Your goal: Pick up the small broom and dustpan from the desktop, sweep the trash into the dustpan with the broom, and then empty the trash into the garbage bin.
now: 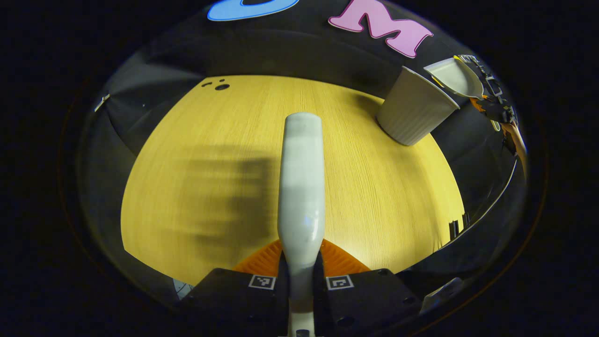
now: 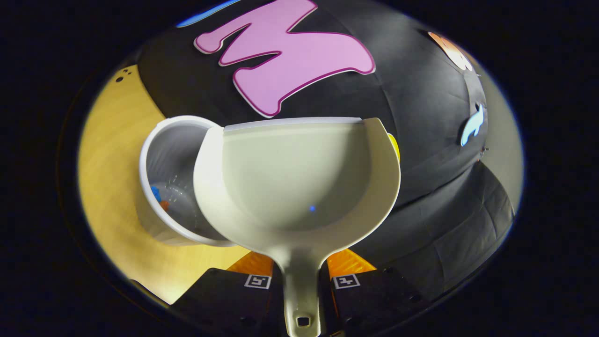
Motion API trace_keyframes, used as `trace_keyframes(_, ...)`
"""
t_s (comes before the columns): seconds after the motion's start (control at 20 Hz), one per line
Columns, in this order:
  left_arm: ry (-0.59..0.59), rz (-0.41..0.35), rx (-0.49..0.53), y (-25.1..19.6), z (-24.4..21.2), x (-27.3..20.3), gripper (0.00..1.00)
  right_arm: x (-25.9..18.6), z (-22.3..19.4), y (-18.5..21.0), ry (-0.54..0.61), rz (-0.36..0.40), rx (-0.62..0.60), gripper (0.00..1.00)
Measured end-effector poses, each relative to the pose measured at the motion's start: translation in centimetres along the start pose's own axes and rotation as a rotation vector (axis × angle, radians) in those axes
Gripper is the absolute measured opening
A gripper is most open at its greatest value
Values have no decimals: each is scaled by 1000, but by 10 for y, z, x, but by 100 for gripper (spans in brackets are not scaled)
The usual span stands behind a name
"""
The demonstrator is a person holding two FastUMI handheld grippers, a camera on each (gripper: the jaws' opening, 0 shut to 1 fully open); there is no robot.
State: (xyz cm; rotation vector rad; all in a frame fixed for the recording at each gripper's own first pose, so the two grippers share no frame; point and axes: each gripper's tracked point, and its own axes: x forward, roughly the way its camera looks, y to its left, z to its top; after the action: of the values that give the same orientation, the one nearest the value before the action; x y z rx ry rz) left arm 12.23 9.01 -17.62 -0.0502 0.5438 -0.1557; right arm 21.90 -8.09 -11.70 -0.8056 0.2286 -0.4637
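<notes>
My left tongs (image 1: 301,274) pinch the broom (image 1: 301,187) above the worktop (image 1: 388,201). My right tongs (image 2: 299,281) pinch the dustpan (image 2: 295,182), held over the bin (image 2: 164,187) with trash (image 2: 159,196) inside.

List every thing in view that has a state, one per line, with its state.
broom: gripped by its handle in the left gripper, held above the desktop.
dustpan: gripped by its handle in the right gripper, raised beside the bin's rim, pan empty.
garbage bin: upright on the desktop, open, small coloured bits at its bottom.
left gripper: shut on the broom.
right gripper: shut on the dustpan.
</notes>
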Motion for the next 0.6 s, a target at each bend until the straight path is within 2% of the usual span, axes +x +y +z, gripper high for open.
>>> trace_keyframes(0.1,-31,14,-5,-1,8,-5,25,-19,5,-2,-7,30,82,37)
trace_keyframes(0.15,-44,16,-11,-1,12,-8,25,-25,6,-1,-10,48,118,33)
trace_keyframes(0.2,-56,19,-15,-2,14,-11,25,-33,9,-1,-15,67,147,37)
trace_keyframes(0.35,-92,31,-25,0,19,-16,25,-56,24,2,-47,116,220,33)
trace_keyframes(0.4,-102,37,-26,0,18,-17,25,-64,33,5,-62,142,252,37)
trace_keyframes(0.6,-132,50,-34,7,16,-22,25,-128,51,45,-107,263,352,33)
